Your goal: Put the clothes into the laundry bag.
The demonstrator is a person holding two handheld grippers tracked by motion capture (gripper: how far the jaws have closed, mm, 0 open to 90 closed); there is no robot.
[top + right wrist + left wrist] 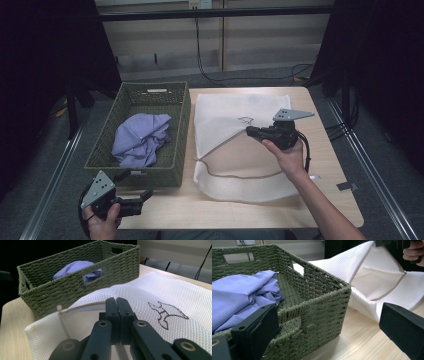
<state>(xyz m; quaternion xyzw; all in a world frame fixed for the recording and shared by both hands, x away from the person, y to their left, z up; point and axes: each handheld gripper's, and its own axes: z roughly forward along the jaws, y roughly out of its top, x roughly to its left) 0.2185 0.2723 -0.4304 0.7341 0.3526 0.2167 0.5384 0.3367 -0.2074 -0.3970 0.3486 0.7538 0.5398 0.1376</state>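
Closest to us, our left gripper (142,197) waits with its jaws spread wide and empty at the near corner of the green woven basket (177,150), while our right gripper (251,131) has its jaws pressed together on the upper edge of the white mesh laundry bag (220,107), lifting that edge so the mouth gapes toward the basket. We judge the bag light, limp and a little slippery, so the reinforced zipper hem is the sound place to pinch; a grip on loose mesh would likely slide or stretch. It lies flat on the wooden table (330,165) just beside the basket, a pale perforated weave with a small dark embroidered mark (166,313) and a zipper pull (59,307) at the end of the opening. Inside the basket sits a crumpled lilac garment (141,137), soft and floppy; we would take it by a thick bunched fold near the top.
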